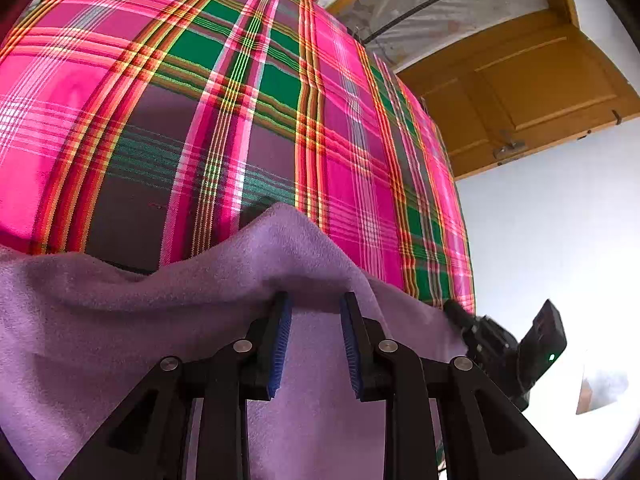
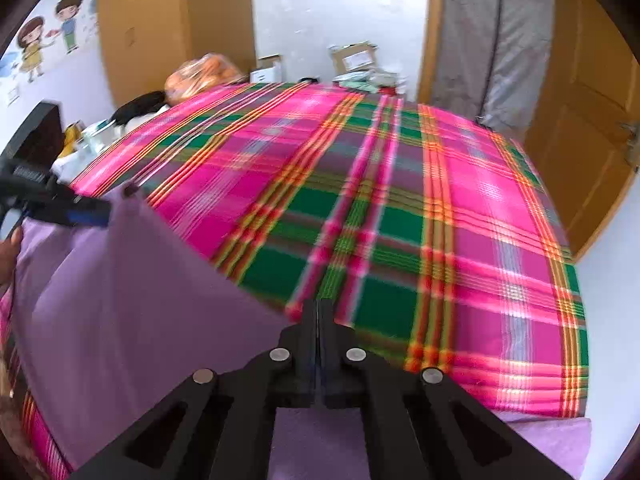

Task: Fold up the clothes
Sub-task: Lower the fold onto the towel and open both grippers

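With its jaws parted, the left gripper (image 1: 316,312) meets the purple cloth's (image 1: 120,320) raised edge at lower centre, while the right gripper (image 2: 319,312) pinches that cloth over the plaid bedspread (image 2: 400,220).

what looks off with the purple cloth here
The left tongs are open, with the purple cloth draped loosely over their tips, not pinched. The right tongs are shut on its edge, so the cloth hangs uneven over the plaid bed.
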`<state>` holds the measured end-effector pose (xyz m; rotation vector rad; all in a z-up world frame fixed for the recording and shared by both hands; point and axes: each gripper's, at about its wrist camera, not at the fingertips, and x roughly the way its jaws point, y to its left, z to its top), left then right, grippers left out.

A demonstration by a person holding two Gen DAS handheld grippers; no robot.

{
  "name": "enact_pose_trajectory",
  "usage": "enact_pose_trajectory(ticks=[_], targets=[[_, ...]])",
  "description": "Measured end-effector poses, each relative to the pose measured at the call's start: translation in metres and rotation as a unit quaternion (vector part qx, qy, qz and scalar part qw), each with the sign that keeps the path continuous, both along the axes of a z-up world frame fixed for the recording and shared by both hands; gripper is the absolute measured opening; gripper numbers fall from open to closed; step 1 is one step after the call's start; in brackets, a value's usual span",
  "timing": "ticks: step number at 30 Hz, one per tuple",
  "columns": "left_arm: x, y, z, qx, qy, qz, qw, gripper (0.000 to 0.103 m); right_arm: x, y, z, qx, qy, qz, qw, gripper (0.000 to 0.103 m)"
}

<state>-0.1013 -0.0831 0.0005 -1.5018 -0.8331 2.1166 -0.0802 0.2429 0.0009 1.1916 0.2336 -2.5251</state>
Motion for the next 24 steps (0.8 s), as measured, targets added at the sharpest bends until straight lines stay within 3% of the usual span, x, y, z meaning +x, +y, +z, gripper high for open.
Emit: enact_pose_trajectory(ticks=[4,9,12,14,18,24], targets=[[-0.001,0.002,-0.001,0.001,0.0,0.001,1.0,0.026,-0.006,0.008,-0.004,-0.015,-0.014,-0.015,1.0,0.0],[-0.001,0.003,-0.002,0.003,0.0,0.002,1.0,0.026,0.002,0.041,0.009,-0.073,-0.011,-0.039,0.996,0.001],[-0.001,0.001,-0.003,0.007,0.001,0.003,1.0,0.026,0.01,0.057,0.015,-0.092,-0.013,-0.038,0.995,0.019],[-0.001,0.0,-0.004,0.01,0.002,0.003,0.9999,0.026,0.014,0.058,0.012,-0.086,-0.025,-0.026,0.996,0.039],[0.0,-0.001,-0.006,0.014,0.003,0.005,0.9999,0.026,0.017,0.052,-0.002,-0.055,-0.051,-0.007,0.997,0.039],[-0.001,-0.001,-0.007,0.014,0.002,0.006,0.9999,0.026,0.027,0.051,0.0,-0.041,-0.04,-0.004,0.998,0.039]])
